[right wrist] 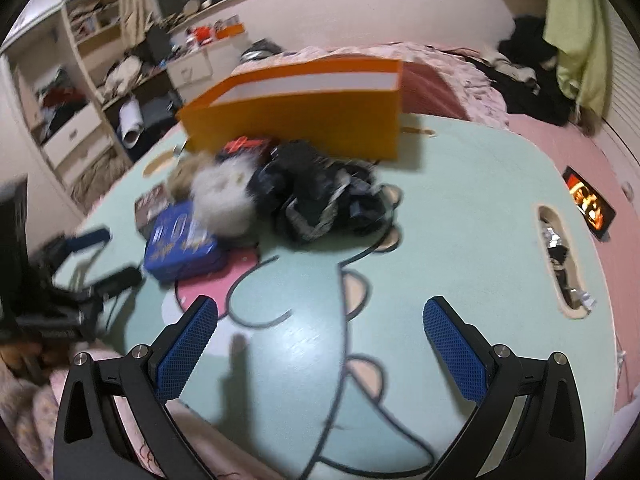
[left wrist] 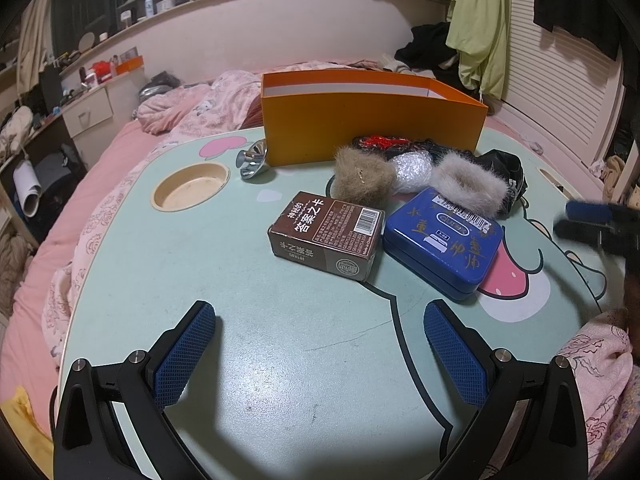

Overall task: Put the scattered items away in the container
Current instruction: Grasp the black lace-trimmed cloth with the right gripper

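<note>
Left tool [left wrist: 320,344]: pads spread wide, nothing between them, hanging over bare mint-green surface [left wrist: 224,280] short of the clutter. Right tool [right wrist: 320,338]: likewise spread and empty, over the cartoon print; its view is smeared, so detail there is poor.

Left to right across the left wrist view:
- Round recessed cup holder [left wrist: 191,186], cream, smooth, set into the surface.
- Small shiny metal funnel-like piece [left wrist: 253,160], lying on its side just beside the orange container [left wrist: 372,120]. Rounded and slick; likely to roll or squirt out of a pinch.
- Orange container: thin-walled card, open top, upright at the far edge. Light-looking; a nudge from a tool or a dropped item could push it off towards the bed [left wrist: 120,160].
- Brown card box [left wrist: 326,236], rigid, printed, lying flat, touching the blue tin [left wrist: 442,240]. The tin is flat, glossy, round-cornered, and appears broad for the spread of the pads; risk of slipping.
- Tan fur puff [left wrist: 362,178], crinkly white plastic wad [left wrist: 412,170], grey fur puff [left wrist: 468,186], packed together; the grey one overlaps the tin's far edge. Soft, compressible; pinching one may drag a neighbour.
- Red-and-black item [left wrist: 384,143] behind them, too hidden to name.
- Dark crumpled bundle [right wrist: 320,196] with a trailing cord; cord could snag.

Nothing visible inside the container yet.
</note>
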Demonstrator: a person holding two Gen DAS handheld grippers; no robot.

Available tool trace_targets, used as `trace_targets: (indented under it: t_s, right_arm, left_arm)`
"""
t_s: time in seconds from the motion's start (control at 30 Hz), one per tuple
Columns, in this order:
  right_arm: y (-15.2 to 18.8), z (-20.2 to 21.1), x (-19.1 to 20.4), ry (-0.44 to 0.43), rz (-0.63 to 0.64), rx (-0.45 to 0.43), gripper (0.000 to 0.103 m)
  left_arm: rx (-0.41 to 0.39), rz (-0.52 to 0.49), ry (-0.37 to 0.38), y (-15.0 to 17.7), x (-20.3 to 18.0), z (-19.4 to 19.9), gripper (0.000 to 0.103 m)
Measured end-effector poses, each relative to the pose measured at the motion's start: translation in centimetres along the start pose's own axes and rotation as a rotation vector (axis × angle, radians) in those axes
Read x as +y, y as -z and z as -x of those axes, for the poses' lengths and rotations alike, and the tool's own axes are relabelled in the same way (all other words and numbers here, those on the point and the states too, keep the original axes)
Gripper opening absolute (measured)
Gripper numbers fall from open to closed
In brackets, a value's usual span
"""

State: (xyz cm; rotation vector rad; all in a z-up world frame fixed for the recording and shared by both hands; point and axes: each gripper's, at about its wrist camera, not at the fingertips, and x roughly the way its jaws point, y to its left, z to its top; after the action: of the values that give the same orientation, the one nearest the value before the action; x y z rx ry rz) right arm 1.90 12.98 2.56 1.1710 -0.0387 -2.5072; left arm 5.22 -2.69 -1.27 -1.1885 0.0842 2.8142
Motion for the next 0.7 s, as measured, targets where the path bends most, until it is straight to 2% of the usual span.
trace_targets:
  t_s: [0.23,0.33,0.4,0.43,0.47,0.5,0.53,0.6,0.7]
  right_arm:
    - [-4.5,0.6,0.0,0.008,-0.064,-0.042,0.1]
    - [-5.8,-0.9,0.5,0.009,-0.067,-0.028,0.1]
    - [-6.1,-2.8,0.6,0.034,-0.08,0.019,0.1]
    - [-6.1,-4.0,0.3,0.042,-0.097,0.07,0.095]
    - [-5.7,-5.1,0.1,0.023,-0.119,0.109,0.086]
    - [-5.4,-5.4,0.0,0.001,-0.127,0.115,0.068]
    - [-5.2,-5.1,0.2,0.012,-0.109,0.082,0.057]
    - [-4.7,-4.6,0.3,0.01,-0.089,0.063,0.05]
    - [-3.9,-3.0,0.0,0.012,-0.103,0.019,0.048]
  left_arm:
    - [0.0,0.0,0.0,0.0,0.0,0.0,0.103]
    - [0.0,0.001,0.0,0.0,0.0,0.0,0.103]
    - [0.0,0.001,0.0,0.0,0.0,0.0,0.103]
    - [0.0,0.001,-0.001,0.0,0.0,0.0,0.103]
    - [0.0,0.0,-0.001,0.0,0.0,0.0,0.103]
    - [-0.001,0.0,-0.001,0.0,0.0,0.0,0.103]
    - [0.0,0.002,0.001,-0.1,0.0,0.0,0.103]
    - [-0.001,0.001,0.0,-0.1,0.0,0.0,0.103]
    - [0.0,0.001,0.0,-0.1,0.0,0.0,0.103]
